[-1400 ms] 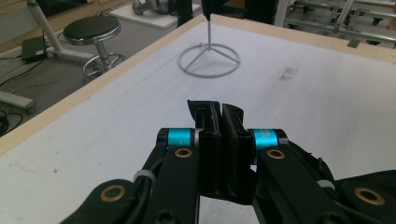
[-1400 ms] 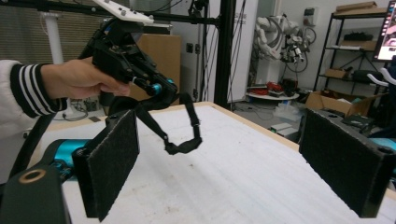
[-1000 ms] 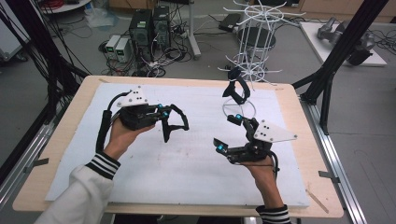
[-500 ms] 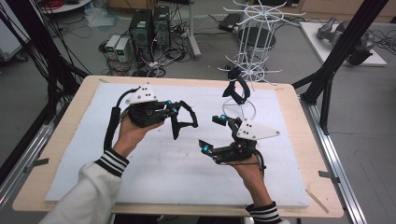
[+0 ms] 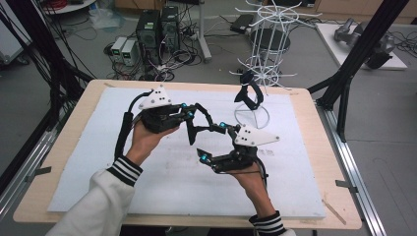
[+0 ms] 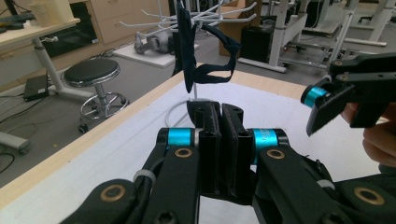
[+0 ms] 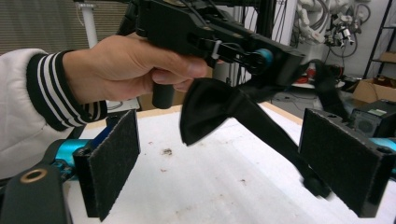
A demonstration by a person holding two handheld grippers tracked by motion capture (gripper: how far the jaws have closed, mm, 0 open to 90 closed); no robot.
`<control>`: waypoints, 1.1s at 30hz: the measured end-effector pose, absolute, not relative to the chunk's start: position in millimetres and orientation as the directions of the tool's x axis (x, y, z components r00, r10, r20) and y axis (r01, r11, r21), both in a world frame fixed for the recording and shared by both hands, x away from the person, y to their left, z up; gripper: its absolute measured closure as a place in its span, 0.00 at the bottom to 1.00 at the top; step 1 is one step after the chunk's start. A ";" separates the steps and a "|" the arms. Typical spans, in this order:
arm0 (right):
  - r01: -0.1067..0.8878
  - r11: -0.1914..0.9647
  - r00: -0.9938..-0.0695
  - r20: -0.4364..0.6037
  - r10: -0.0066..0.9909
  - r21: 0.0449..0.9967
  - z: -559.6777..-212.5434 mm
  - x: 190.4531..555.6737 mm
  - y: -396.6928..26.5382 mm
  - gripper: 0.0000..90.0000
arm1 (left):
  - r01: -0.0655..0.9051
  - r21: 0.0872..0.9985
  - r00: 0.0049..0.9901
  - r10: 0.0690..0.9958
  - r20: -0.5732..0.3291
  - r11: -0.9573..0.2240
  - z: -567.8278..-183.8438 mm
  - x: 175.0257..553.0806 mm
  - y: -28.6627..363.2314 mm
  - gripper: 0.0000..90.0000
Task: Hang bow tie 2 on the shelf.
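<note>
A black bow tie [image 5: 193, 132] hangs over the white mat, pinched at one end by my left gripper [image 5: 193, 116], which is shut on it. In the left gripper view the jaws [image 6: 220, 116] are pressed together with black cloth between them. My right gripper [image 5: 212, 142] stands open just right of the tie. In the right gripper view the bow tie [image 7: 219, 105] dangles between its two wide-apart pads [image 7: 114, 161], touching neither. A second black bow tie [image 5: 249, 95] hangs on the white wire rack [image 5: 268, 34] at the back; the left gripper view shows this tie [image 6: 190, 56] too.
The white mat [image 5: 98, 162] covers a wooden table [image 5: 44, 196]. The rack's ring base [image 5: 252, 117] rests on the mat's far right part. Black frame legs [image 5: 354, 64] stand beside the table's right edge. Computers and cables lie on the floor behind.
My left gripper has carried the bow tie to the right, toward the middle. My right gripper has moved left, bringing its open jaws around the hanging tie.
</note>
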State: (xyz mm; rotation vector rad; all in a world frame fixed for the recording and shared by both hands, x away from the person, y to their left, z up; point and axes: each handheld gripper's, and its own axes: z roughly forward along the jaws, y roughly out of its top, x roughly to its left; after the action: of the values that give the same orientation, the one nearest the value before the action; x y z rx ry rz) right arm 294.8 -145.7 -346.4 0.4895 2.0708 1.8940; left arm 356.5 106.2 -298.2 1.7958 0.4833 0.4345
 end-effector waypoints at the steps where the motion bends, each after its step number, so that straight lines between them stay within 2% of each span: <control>1: 0.051 0.082 -0.899 0.010 0.439 0.995 -346.4 294.7 -144.1 0.16 | 0.098 0.964 0.845 0.533 0.051 -0.248 -298.2 356.4 105.2 0.95; 8: 0.082 0.077 -0.880 0.036 0.474 0.994 -347.8 296.4 -135.7 0.20 | 0.092 0.967 0.830 0.555 0.057 -0.238 -296.2 354.0 99.0 0.95; 15: 0.083 0.063 -0.871 0.042 0.490 0.995 -347.1 295.8 -135.0 0.29 | 0.091 0.966 0.820 0.568 0.065 -0.242 -295.2 353.1 94.7 0.95; 19: 0.073 0.044 -0.870 0.042 0.492 0.996 -346.1 294.8 -134.5 0.39 | 0.087 0.966 0.821 0.567 0.069 -0.243 -294.8 351.9 92.8 0.95; 28: 0.064 0.082 -0.853 0.012 0.522 0.995 -346.7 295.9 -132.4 0.61 | 0.078 0.969 0.816 0.573 0.073 -0.235 -293.3 351.2 92.6 0.95; 33: 0.056 0.080 -0.856 0.007 0.517 0.995 -345.6 295.2 -134.4 0.83 | 0.076 0.970 0.810 0.582 0.075 -0.230 -292.2 351.9 96.0 0.95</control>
State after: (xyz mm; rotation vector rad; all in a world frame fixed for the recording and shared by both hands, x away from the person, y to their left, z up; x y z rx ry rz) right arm 295.2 -134.4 -345.6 0.5689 2.0165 1.8326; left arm 351.9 96.0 -292.2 1.7600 0.5103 0.5093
